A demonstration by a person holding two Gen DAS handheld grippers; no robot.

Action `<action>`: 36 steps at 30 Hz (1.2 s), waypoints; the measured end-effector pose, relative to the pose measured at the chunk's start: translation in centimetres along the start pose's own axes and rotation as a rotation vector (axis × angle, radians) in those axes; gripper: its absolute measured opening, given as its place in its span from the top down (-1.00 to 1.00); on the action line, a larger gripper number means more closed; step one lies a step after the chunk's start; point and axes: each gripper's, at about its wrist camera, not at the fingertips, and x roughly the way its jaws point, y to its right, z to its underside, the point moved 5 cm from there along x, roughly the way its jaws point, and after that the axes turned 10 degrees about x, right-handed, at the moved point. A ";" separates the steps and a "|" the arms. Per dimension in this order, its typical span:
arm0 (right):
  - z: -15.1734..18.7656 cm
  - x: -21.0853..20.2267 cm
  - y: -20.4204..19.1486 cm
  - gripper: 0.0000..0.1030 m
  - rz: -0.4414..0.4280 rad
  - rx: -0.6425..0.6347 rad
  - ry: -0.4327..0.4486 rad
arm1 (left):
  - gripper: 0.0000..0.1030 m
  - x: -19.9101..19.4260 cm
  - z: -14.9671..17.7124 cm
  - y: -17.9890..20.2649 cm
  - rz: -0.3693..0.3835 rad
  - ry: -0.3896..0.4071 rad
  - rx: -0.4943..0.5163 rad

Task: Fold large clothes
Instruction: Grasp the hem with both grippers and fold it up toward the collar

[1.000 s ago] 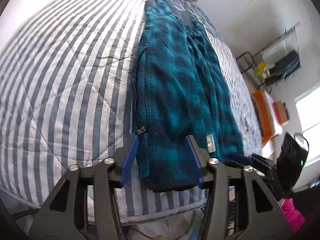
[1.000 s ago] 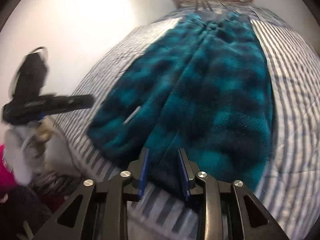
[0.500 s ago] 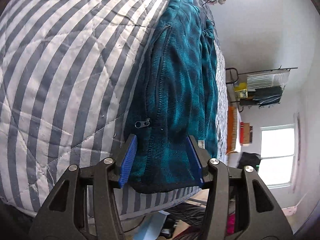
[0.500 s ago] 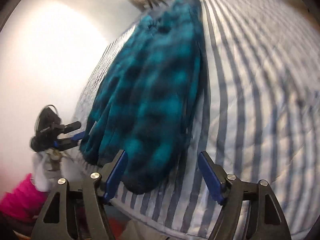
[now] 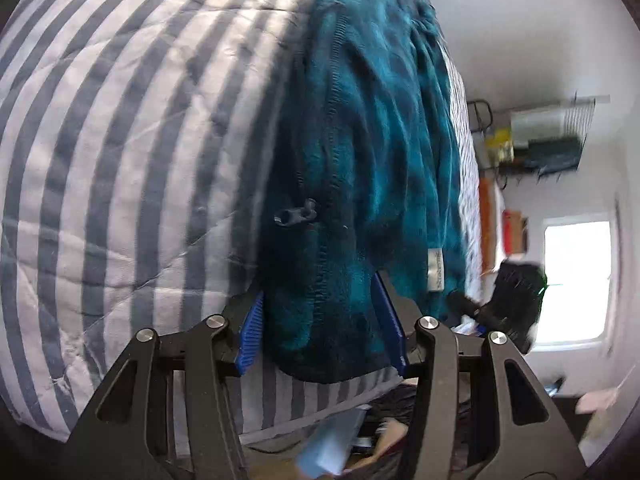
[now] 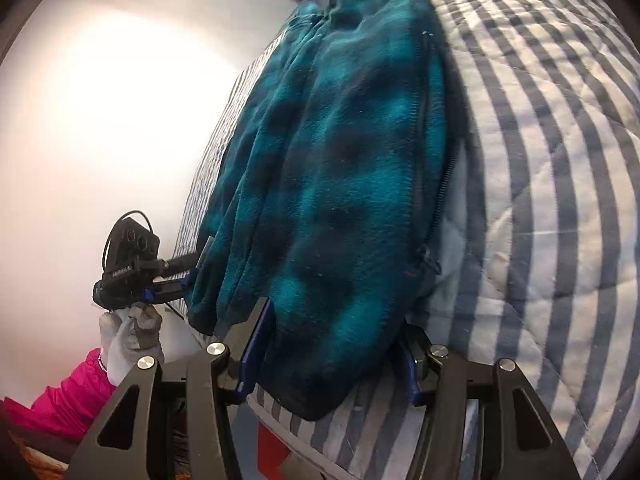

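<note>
Grasp step: teal fleece jacket (image 5: 372, 128) lies lengthwise on the striped bed (image 5: 120, 140). Left gripper (image 5: 322, 328) and right gripper (image 6: 332, 356) both spread, straddling its hem (unclamped) — next: pinch, lift, fold toward the collar.

The fleece jacket (image 5: 372, 128) is teal with darker, near-black checks and a dark hem. The quilt (image 5: 120, 128) on the bed has grey-blue and white stripes. Both tongs, left (image 5: 322, 330) and right (image 6: 328, 354), are black with blue pads (image 5: 250, 332). The sleeve (image 6: 64, 396) is bright pink and the glove (image 6: 128, 330) grey
</note>
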 end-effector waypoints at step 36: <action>-11.0 -5.2 -4.4 0.70 -0.163 0.073 0.204 | 0.77 -4.6 -13.8 7.0 0.062 0.280 -0.049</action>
